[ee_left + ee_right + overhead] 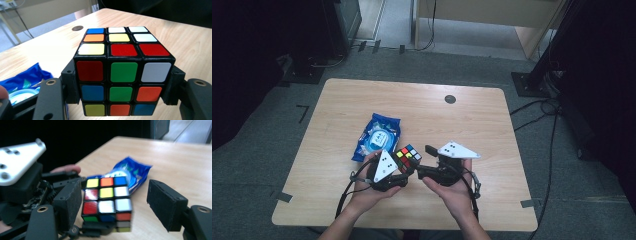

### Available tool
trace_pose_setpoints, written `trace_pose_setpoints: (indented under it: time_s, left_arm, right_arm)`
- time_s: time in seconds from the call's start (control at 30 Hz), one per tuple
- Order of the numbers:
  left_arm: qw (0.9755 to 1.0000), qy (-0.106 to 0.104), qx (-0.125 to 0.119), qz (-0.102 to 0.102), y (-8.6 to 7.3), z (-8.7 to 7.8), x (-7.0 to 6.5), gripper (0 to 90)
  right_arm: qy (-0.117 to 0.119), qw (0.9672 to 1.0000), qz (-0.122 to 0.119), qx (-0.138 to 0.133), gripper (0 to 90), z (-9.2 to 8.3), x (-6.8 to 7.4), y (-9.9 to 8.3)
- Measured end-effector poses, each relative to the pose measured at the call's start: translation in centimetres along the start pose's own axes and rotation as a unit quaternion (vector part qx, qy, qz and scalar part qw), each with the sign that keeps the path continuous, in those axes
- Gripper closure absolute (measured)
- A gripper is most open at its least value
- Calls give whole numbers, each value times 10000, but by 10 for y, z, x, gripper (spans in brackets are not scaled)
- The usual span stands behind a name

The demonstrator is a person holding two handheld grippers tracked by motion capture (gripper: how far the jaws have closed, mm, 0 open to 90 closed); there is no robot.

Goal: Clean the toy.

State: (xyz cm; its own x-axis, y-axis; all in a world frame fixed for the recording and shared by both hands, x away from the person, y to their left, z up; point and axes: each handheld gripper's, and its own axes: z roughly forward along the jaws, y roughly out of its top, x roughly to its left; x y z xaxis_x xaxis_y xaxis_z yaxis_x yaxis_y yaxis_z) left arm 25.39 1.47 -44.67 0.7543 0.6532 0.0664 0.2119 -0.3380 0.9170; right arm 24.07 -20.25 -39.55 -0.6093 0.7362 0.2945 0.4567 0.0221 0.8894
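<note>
Gripper [408, 170] in the left hand has the puzzle cube [408, 156] clamped between its two pads, one pressed on each side of the lower layers, as the left gripper view shows [123, 72]; the cube is lifted clear of the desk [362, 210], just in front of the blue packet. Right gripper [428, 161], coming at the cube from the other side, has its jaws spread wide; in the right gripper view one pad [166, 203] stands well apart from the cube [107, 203] and the other sits close beside it, so it has hold of nothing.

Judged from this, the work in hand is turning the cube with both grippers. Picking it up is done. The faces are a jumble of colours, so the solving, or even a single layer turn, looks barely begun, and the right gripper has yet to close on a layer.

Largest to smallest for the rest: the room is dim, with grey carpet [252, 150] around the desk, dark stands at both sides and black cables [532, 107] trailing right of the desk. The desk is pale wood with rounded corners. The blue packet [377, 136] lies flat just beyond the cube. A small dark round cap [450, 99] sits in the desk well beyond the cube.
</note>
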Motion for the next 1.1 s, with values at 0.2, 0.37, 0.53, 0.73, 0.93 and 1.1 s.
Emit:
trace_pose_setpoints:
  time_s: [0.2, 0.37, 0.53, 0.73, 0.93, 1.1]
  left_arm:
    - [9983, 188, -92, -544, 1, -11, 32, 337]
    - [9959, 229, -254, -838, 4, -23, 48, 337]
    - [9946, 112, -267, -997, 5, -20, 46, 337]
    - [9927, -125, -356, -1145, 9, -19, 38, 337]
    - [9935, -253, -329, -1063, 12, -15, 28, 337]
    - [9938, -322, -324, -1012, 12, -13, 23, 337]
  right_arm:
    - [-203, 9993, 178, -258, 313, -7, -25, -11]
    - [-1, 9997, 193, 136, 292, 23, -29, -39]
    - [271, 9992, -237, 173, 272, 45, -8, -50]
    - [177, 9985, -527, -7, 275, 51, 5, -54]
    - [30, 9963, -833, -196, 276, 51, 13, -55]
    - [-220, 9934, -1068, -357, 329, 51, 19, -56]
